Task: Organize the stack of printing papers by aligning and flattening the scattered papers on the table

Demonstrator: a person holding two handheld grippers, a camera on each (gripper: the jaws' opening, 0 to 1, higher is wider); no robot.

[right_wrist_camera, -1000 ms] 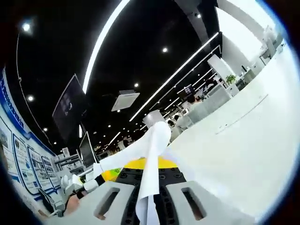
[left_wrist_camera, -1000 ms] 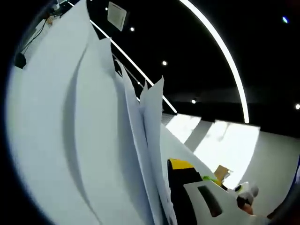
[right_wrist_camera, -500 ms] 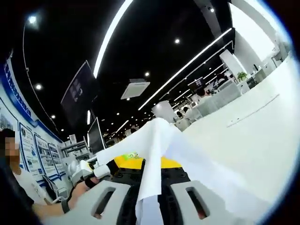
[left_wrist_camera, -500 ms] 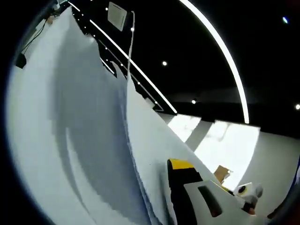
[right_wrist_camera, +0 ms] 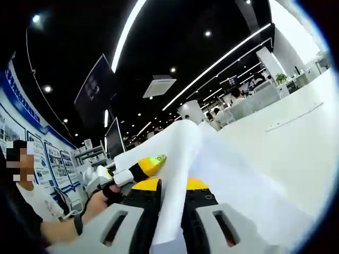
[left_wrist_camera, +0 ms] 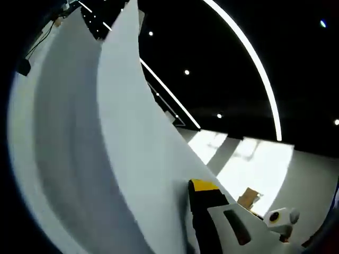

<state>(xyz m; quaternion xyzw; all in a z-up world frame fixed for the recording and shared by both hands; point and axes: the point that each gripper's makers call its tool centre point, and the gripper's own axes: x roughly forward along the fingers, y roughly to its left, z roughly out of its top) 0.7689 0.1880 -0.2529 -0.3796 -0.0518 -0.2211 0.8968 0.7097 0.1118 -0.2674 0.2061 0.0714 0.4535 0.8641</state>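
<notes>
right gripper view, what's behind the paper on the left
The left gripper and the hand holding it show past the paper. The paper covers the rest.

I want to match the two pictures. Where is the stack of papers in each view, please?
Left gripper view: the papers cover the left half, curving up from beside the left gripper's jaw at the bottom.
Right gripper view: the papers rise at bottom centre, pinched between the right gripper jaws.
Shared landmark: the long ceiling light strip.

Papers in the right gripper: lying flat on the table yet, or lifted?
Lifted. The papers stand on edge between the right gripper jaws, sagging toward the white table.
</notes>
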